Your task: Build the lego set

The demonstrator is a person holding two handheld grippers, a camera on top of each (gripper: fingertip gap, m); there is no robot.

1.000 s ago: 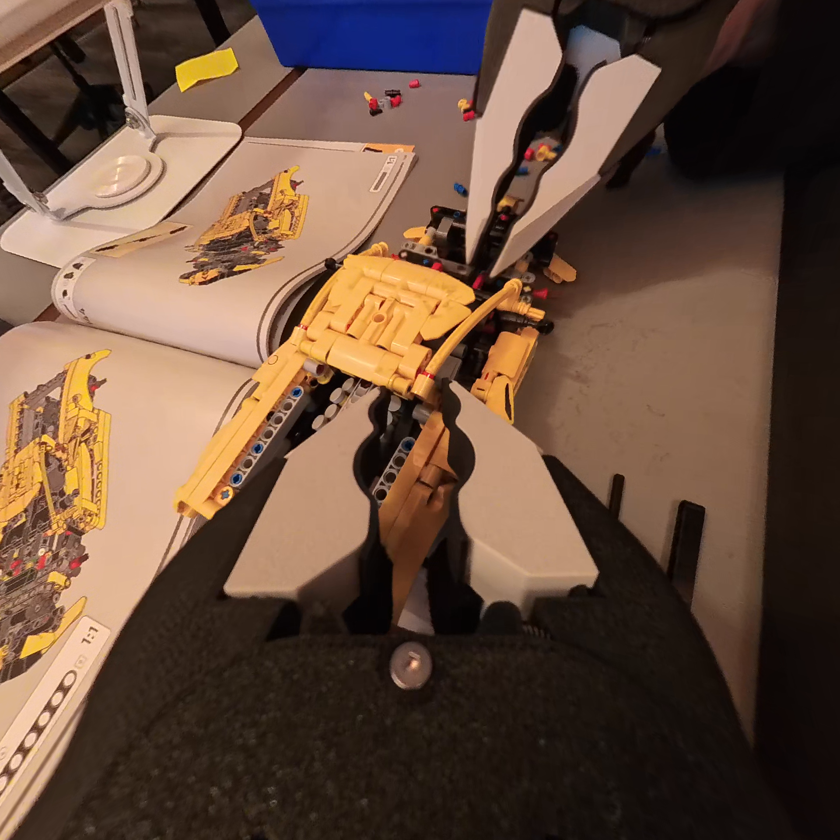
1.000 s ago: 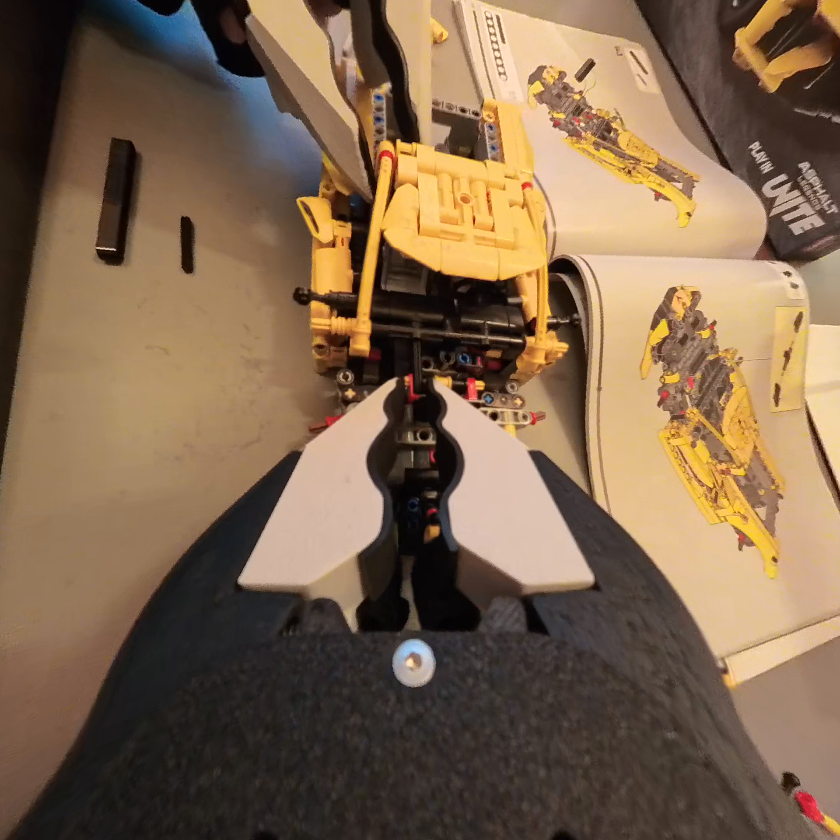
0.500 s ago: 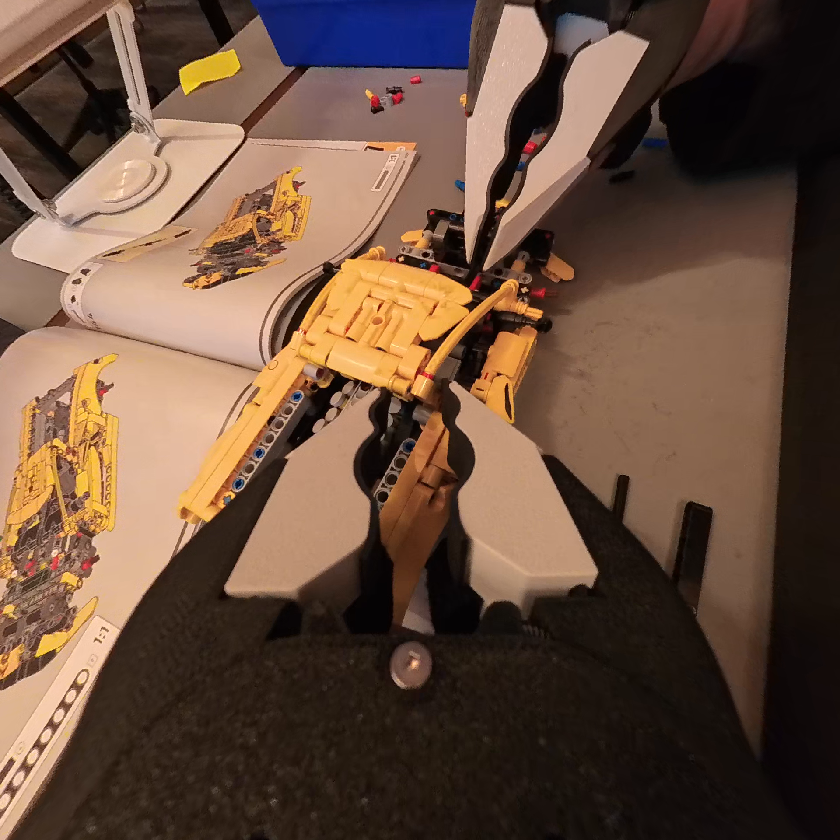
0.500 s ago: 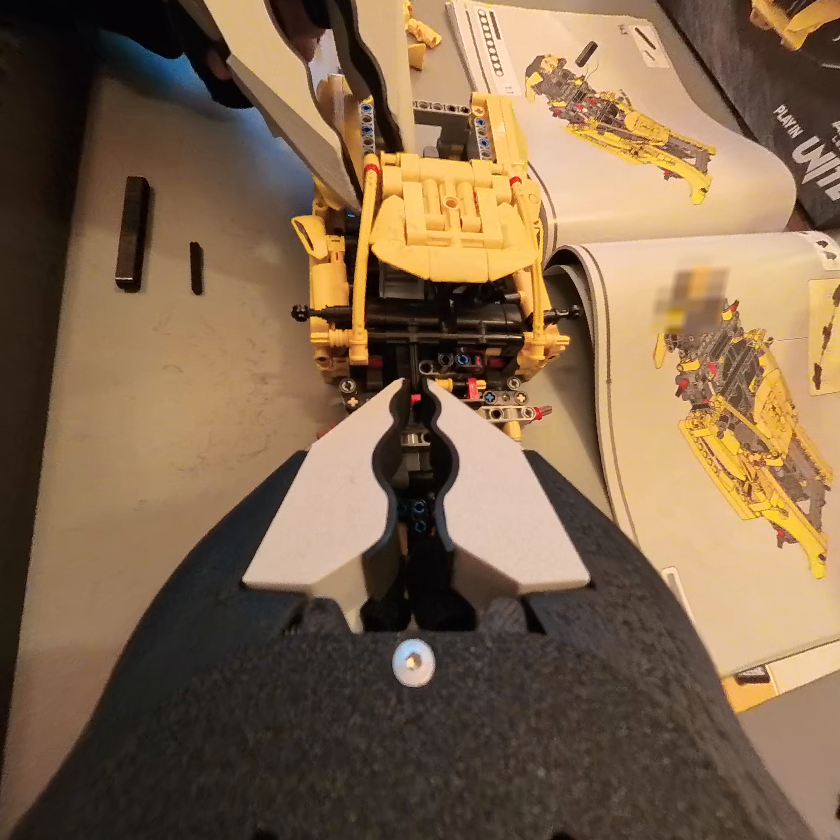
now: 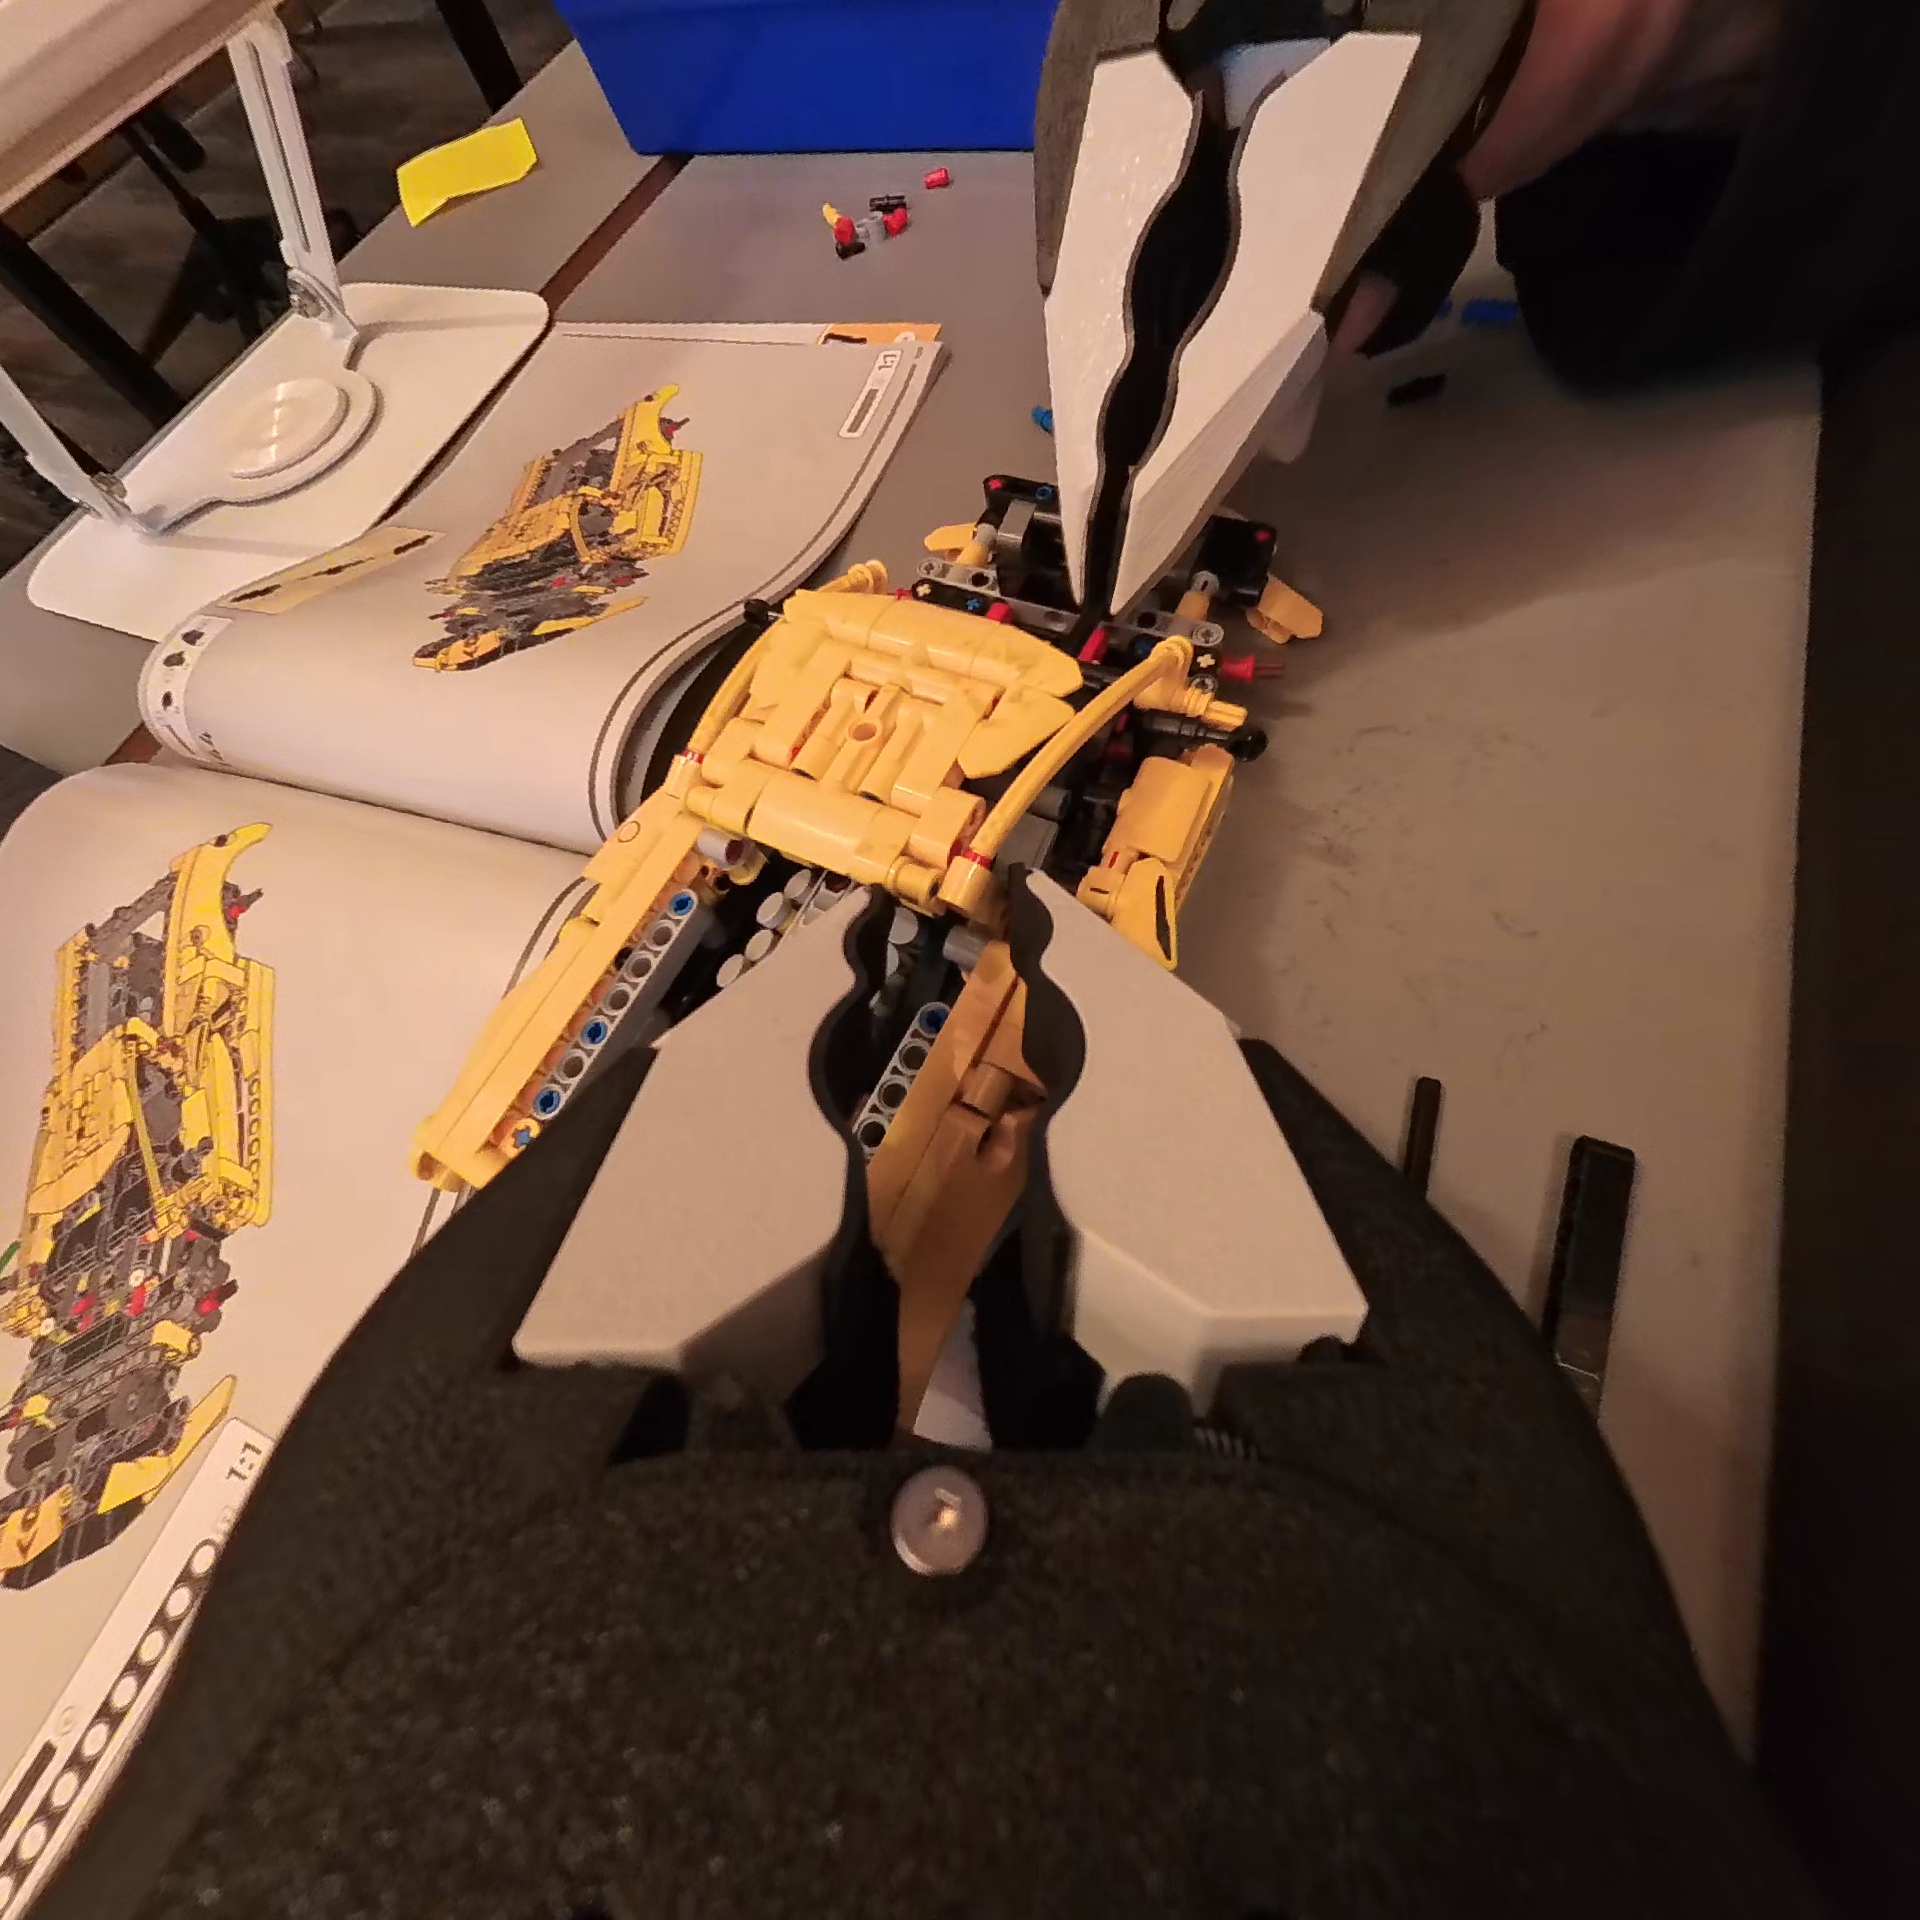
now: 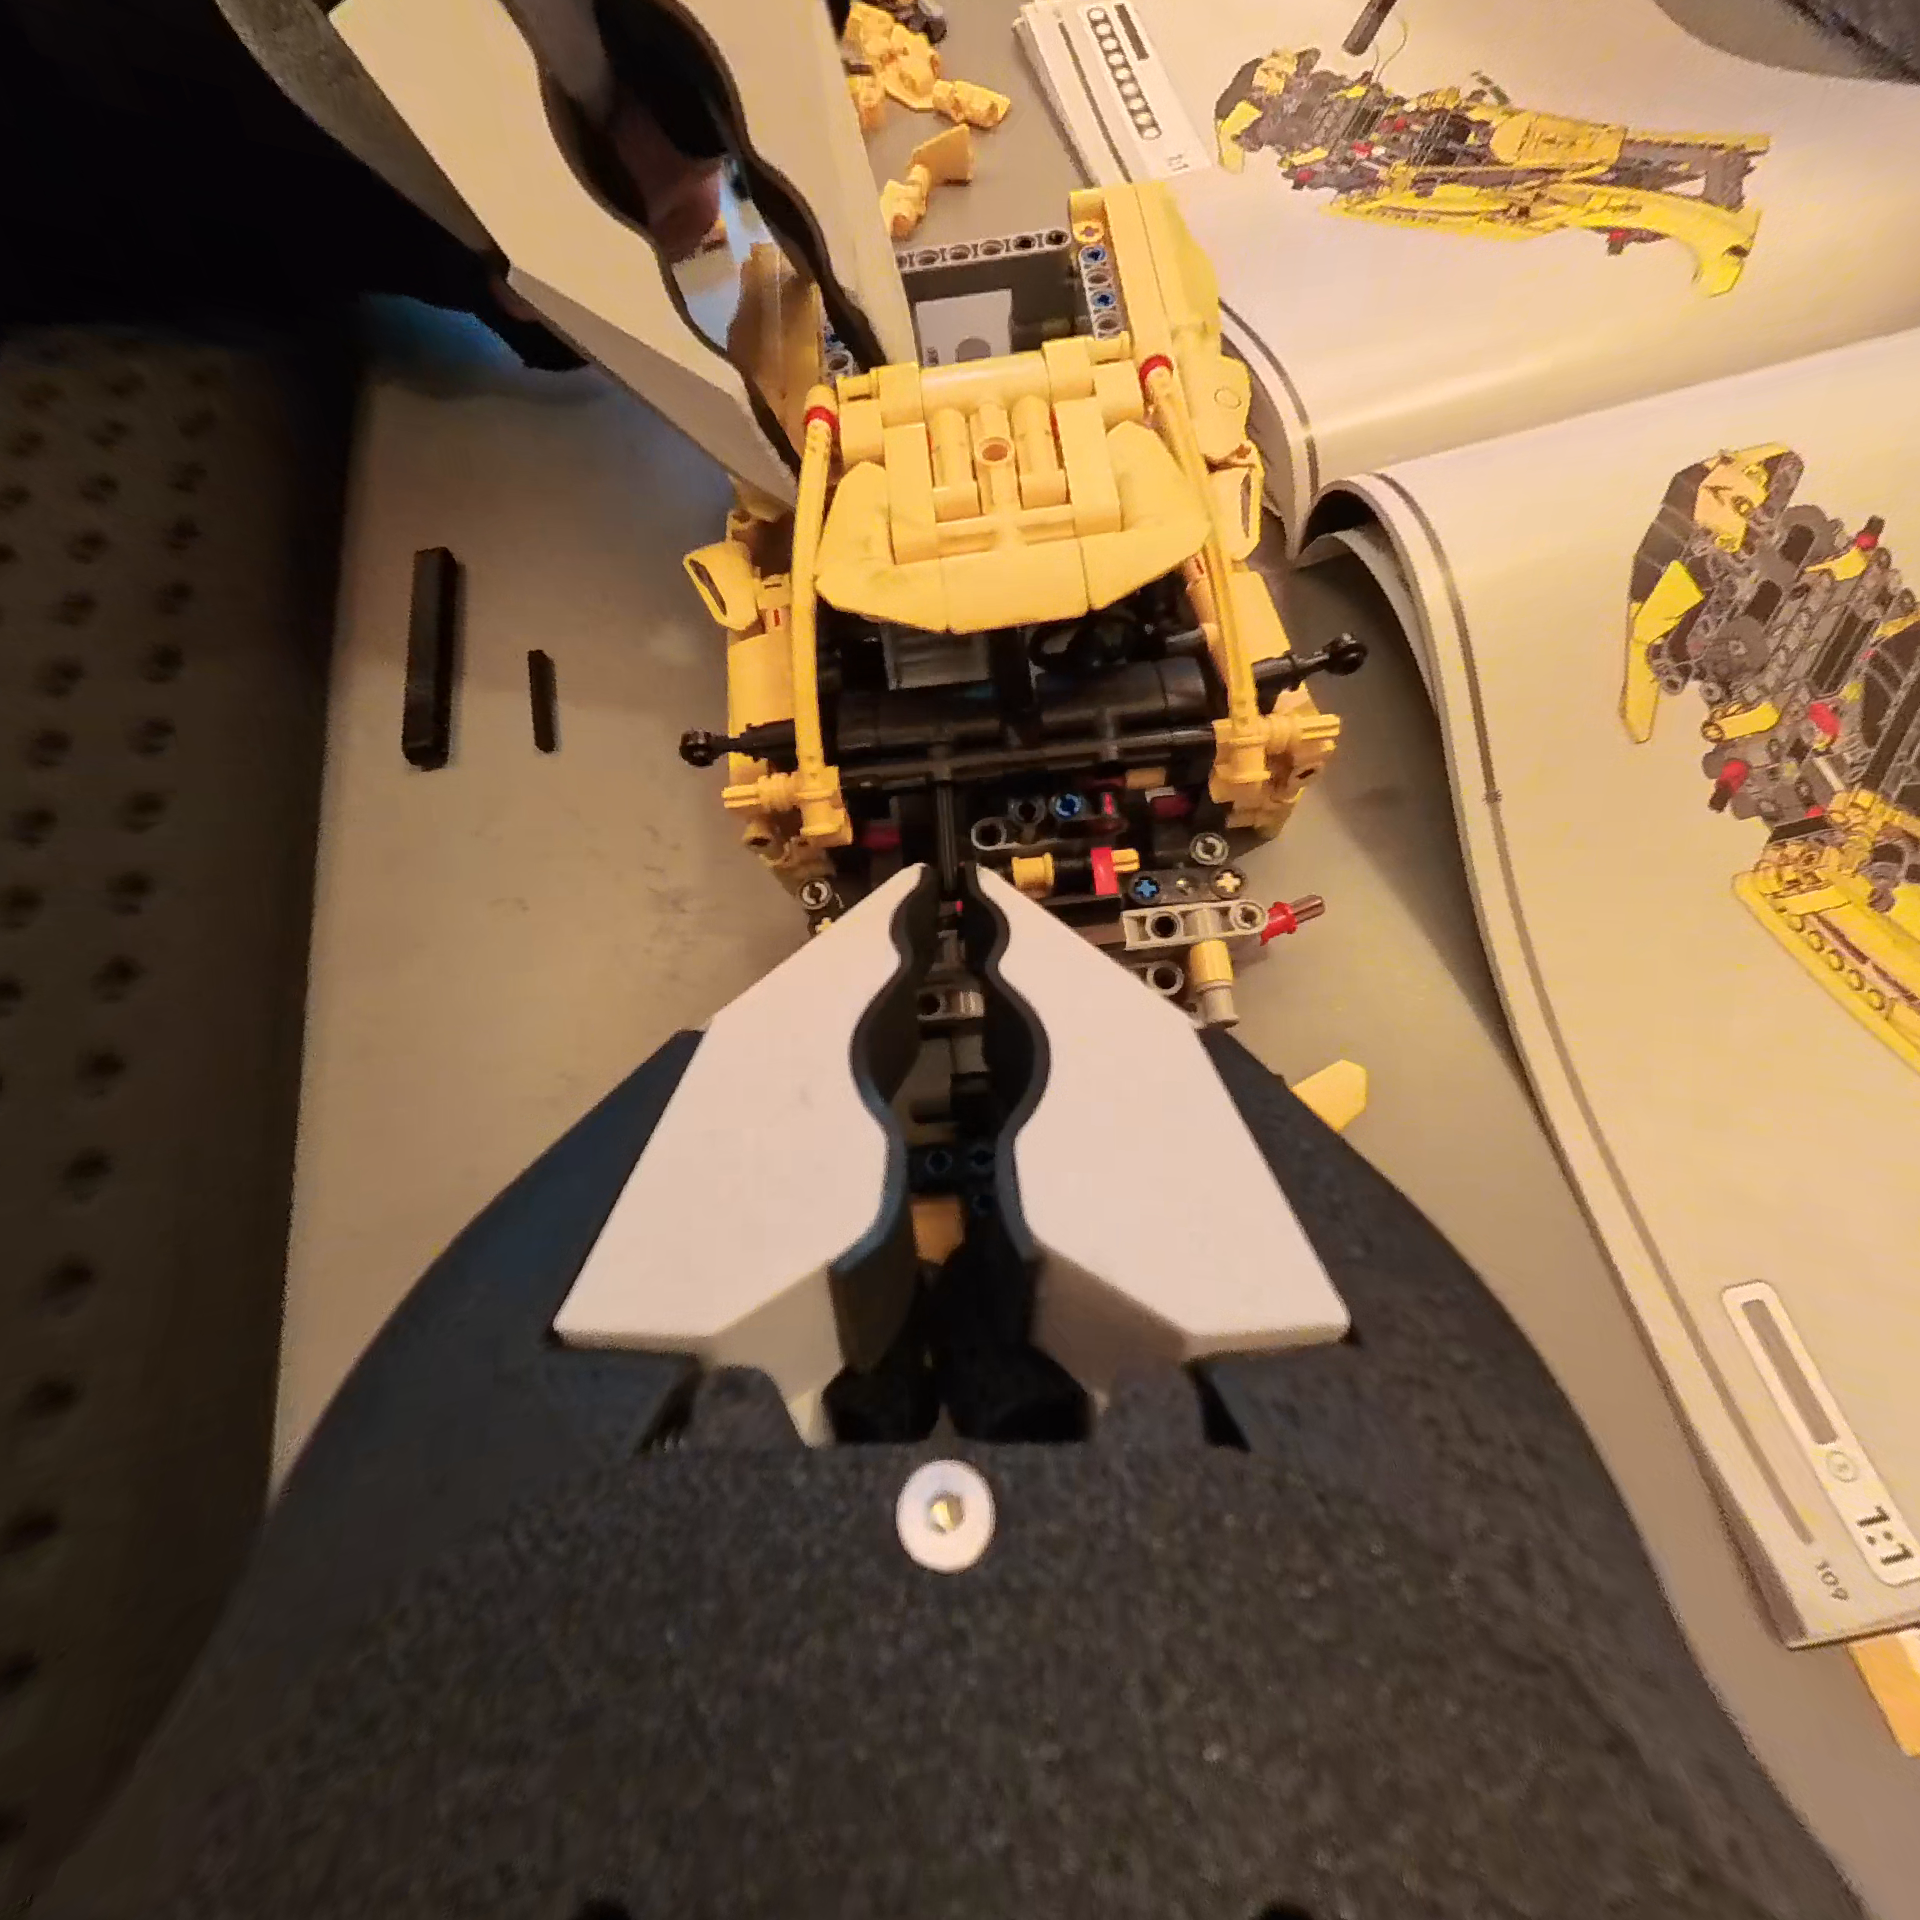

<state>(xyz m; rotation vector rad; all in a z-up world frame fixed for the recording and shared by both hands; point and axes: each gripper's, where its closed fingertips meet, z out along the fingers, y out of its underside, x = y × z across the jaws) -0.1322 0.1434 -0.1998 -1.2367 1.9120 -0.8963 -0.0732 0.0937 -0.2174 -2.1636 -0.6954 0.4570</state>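
A yellow and black Lego car model point(image 5: 883, 727) lies on the grey table point(image 5: 1455, 831) and also shows in the right wrist view point(image 6: 997, 520). My left gripper point(image 5: 940, 899) is shut on the model's yellow side panel point(image 5: 966, 1101) at its near end. It reaches in from the top left of the right wrist view point(image 6: 821, 405). My right gripper point(image 6: 948, 883) is shut on the model's black front frame point(image 6: 951, 821). In the left wrist view it comes down from the top point(image 5: 1099, 608) onto the model's far end.
An open instruction booklet point(image 5: 343, 935) lies beside the model point(image 6: 1558, 727). A blue bin point(image 5: 810, 73), loose small pieces point(image 5: 868, 223) and a white stand base point(image 5: 291, 416) are at the back. Two black bars point(image 6: 431, 655) lie near the table edge. Loose yellow parts point(image 6: 925, 114) lie behind the model. Tip to tip, the grippers are about 9 cm apart.
My right gripper's fingers have closed a little tighter on the front frame, and it has tilted more upright over the model. My left gripper's hold is unchanged.
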